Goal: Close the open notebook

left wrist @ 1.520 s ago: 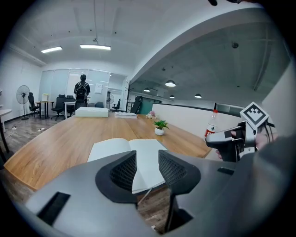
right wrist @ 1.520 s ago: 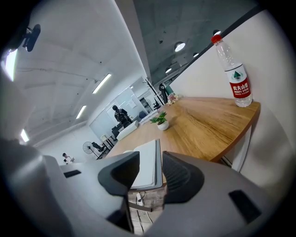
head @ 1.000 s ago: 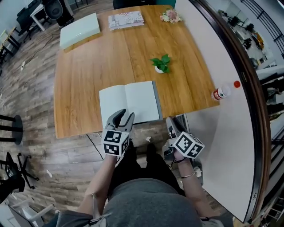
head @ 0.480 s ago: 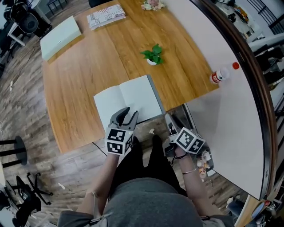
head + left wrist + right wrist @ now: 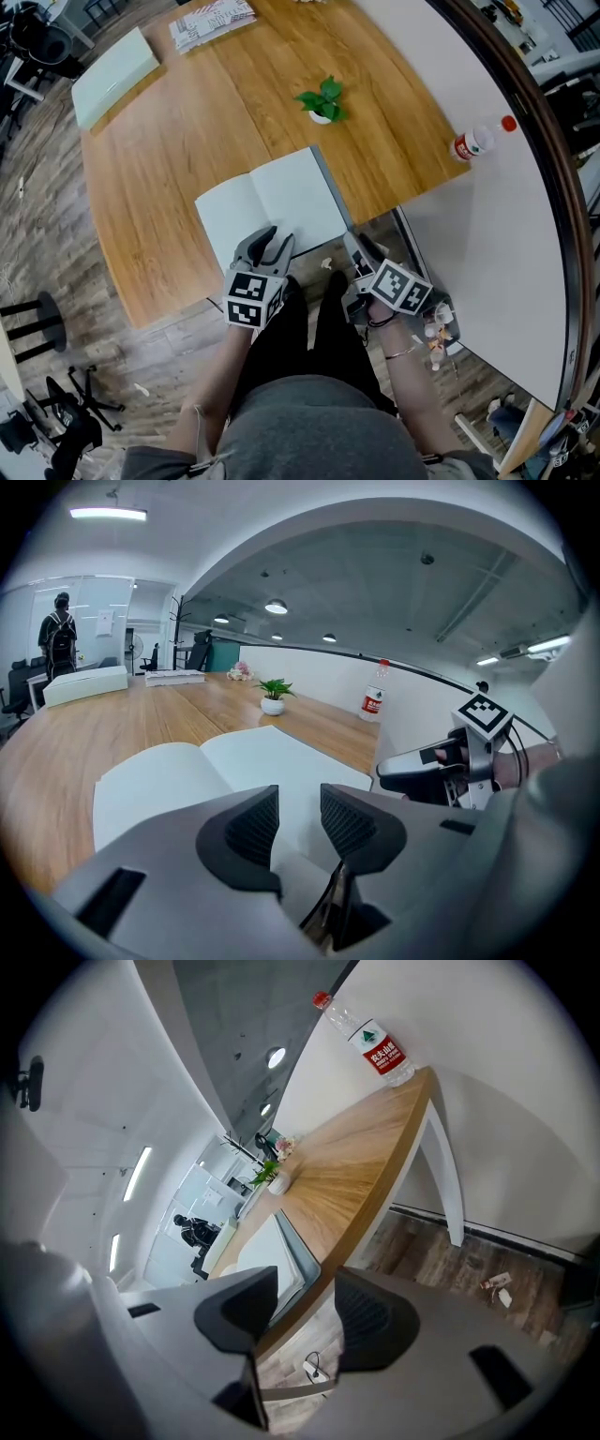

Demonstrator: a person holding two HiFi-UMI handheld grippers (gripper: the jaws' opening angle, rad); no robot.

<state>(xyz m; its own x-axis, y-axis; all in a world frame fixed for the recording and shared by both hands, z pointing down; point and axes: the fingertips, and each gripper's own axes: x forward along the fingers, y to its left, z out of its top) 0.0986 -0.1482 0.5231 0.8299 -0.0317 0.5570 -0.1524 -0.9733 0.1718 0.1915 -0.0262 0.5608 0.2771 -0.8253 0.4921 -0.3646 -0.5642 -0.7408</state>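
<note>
- Your notebook [image 5: 272, 199] lies open with blank pages up, at the near edge of the wooden table [image 5: 169, 159], in the middle of the head view. Its grey cover shows along the right side.
- Nothing lies on its pages. Only your left gripper [image 5: 265, 246] is over it, with its tips above the lower edge near the fold.
- That gripper's fingers stand a narrow gap apart with nothing between them; the white page shows beyond the gap.
- Your right gripper [image 5: 359, 251] sits at the lower right of the notebook, off the table's edge and over the floor, near the notebook's lower right corner.
- Its jaws are opening, already wide, and hold nothing. In the right gripper view the table edge and the notebook's corner show past the gap.
- A small white pot [image 5: 320, 116] holding a green plant [image 5: 323, 94] stands above the notebook in the frame, apart from it.
- A clear bottle [image 5: 478, 141] with a red cap and red label stands at the right, where the wood meets the white tabletop [image 5: 487, 244]. You cannot tell what is in it.
- At the upper left lie a flat white box [image 5: 114, 64], closed, and a patterned booklet [image 5: 211, 21] at the top edge, both well apart from the notebook.
- In the left gripper view a person [image 5: 61, 630] stands at the far upper left, beyond the table.
</note>
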